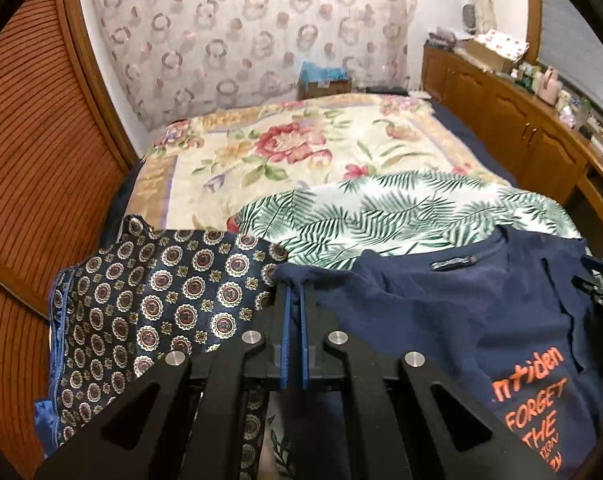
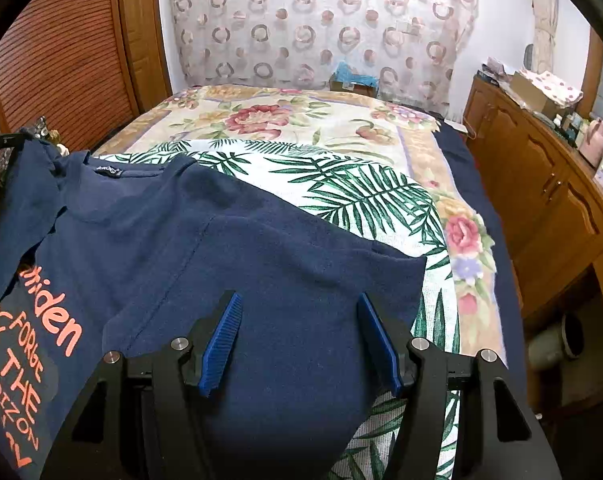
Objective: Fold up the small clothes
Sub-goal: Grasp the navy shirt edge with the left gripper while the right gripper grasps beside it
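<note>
The left gripper [image 1: 294,292] is squeezed tight on the edge of the dark blue T-shirt [image 2: 241,240] and holds that side up. The right gripper [image 2: 299,340] is wide open above the shirt, holding nothing. The shirt lies on a leaf-print cloth [image 2: 341,188] on the bed [image 2: 261,116], beside a dark cloth with circles [image 1: 149,292].

Both wrist views are evenly and softly lit, brightest at the far curtain [image 1: 253,36], with no hard shadows or glare. Fisheye distortion bends the wooden cabinet [image 2: 541,184] and louvred door [image 1: 41,152]; black vignetting fills the corners. Far detail is slightly soft.
</note>
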The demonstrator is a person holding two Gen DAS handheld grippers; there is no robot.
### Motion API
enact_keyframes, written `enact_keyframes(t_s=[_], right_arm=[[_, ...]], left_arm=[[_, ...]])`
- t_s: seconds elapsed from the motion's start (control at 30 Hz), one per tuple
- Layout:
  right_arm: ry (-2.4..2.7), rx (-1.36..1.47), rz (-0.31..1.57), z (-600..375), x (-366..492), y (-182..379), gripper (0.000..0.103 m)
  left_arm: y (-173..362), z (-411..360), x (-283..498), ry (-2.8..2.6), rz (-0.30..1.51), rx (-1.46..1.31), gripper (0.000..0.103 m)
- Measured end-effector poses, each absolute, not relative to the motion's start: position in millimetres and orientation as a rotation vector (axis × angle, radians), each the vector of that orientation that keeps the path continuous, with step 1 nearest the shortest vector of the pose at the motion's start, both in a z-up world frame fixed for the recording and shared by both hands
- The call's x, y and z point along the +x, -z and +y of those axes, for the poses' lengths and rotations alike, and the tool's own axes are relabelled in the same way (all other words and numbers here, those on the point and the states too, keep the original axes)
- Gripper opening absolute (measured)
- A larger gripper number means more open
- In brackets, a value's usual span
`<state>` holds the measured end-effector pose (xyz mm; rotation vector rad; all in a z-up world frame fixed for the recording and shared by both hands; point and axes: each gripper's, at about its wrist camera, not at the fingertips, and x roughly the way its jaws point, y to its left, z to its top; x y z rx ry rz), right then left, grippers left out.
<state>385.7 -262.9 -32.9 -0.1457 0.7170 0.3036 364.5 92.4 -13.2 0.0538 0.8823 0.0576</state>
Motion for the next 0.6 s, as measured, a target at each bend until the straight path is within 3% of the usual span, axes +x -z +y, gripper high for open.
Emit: enact_keyframes(t_s=[0.6], right_arm=[[-0.191,-0.102,0.725,-286.8,396.9,18.9,0.063]], left_arm=[[-8.6,68.1,324.3,0.027,0.800,0.099,0.005]])
